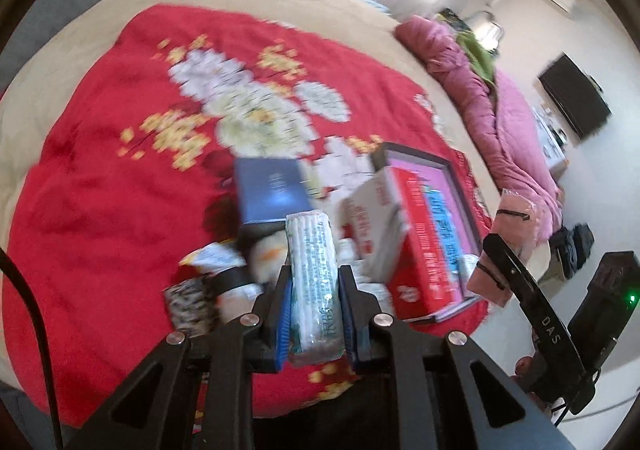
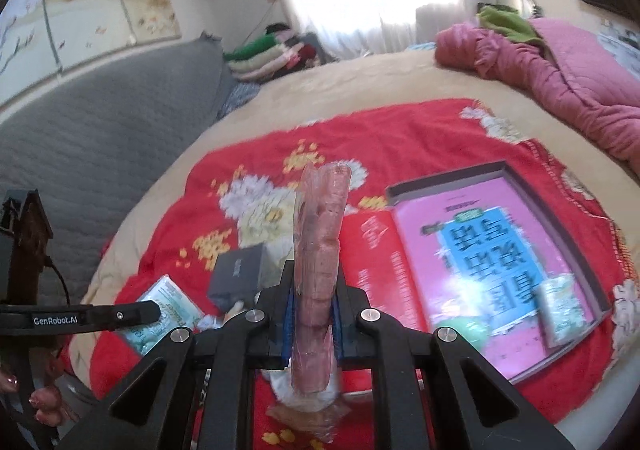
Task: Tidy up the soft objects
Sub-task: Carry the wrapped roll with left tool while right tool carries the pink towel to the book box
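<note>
Tissue packet (image 1: 316, 286) sits clenched between the blue pads of the left tool (image 1: 314, 314), lifted over the clutter on the red blanket (image 1: 100, 185); the right tool (image 2: 316, 314) grips a pink cloth bundle in clear wrap (image 2: 320, 250) upright; both pieces seem mid-carry; ahead and right of the right tool lies an open tray (image 2: 576, 226) holding a similar packet (image 2: 560, 310); next, probably lower each load there and let go.

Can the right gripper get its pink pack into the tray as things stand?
Probably yes. The right gripper is shut on the pink pack, and the tray lies open just to its right on the red blanket; only one tissue pack sits in its near corner, nothing between.
</note>
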Available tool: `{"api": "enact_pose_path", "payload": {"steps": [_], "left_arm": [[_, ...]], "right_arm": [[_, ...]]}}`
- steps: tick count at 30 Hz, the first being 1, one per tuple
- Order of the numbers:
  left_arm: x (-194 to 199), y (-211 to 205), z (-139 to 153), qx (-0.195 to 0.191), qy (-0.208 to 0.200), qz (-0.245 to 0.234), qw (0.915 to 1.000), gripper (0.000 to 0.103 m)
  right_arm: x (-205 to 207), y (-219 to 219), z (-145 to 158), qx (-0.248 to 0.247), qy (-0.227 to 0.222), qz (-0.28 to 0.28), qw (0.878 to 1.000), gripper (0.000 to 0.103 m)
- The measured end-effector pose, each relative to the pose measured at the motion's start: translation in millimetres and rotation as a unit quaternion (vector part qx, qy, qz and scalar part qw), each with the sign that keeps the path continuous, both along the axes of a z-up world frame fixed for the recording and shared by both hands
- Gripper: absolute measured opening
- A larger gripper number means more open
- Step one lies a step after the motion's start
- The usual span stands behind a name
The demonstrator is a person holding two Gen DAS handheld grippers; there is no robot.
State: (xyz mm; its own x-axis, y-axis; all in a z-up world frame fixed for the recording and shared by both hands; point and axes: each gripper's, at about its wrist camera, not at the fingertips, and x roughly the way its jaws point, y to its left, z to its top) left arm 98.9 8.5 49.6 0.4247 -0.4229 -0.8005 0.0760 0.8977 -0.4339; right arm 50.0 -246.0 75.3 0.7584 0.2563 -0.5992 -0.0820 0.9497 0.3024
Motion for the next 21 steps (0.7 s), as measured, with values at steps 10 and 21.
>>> {"api": "enact_pose_path", "payload": {"steps": [10, 21], "left_arm": [[2, -99, 46, 0.012, -0.045, -0.081, 0.9957, 0.022], [14, -198, 51, 0.023, -0.061, -0.148, 0.9868, 0.022]], "right_arm": [[-20, -83, 17, 0.030, -0.022, -0.084, 0.996, 0.014], [-37, -140, 13, 0.025, -0.024, -0.137, 0.990, 0.014]]}}
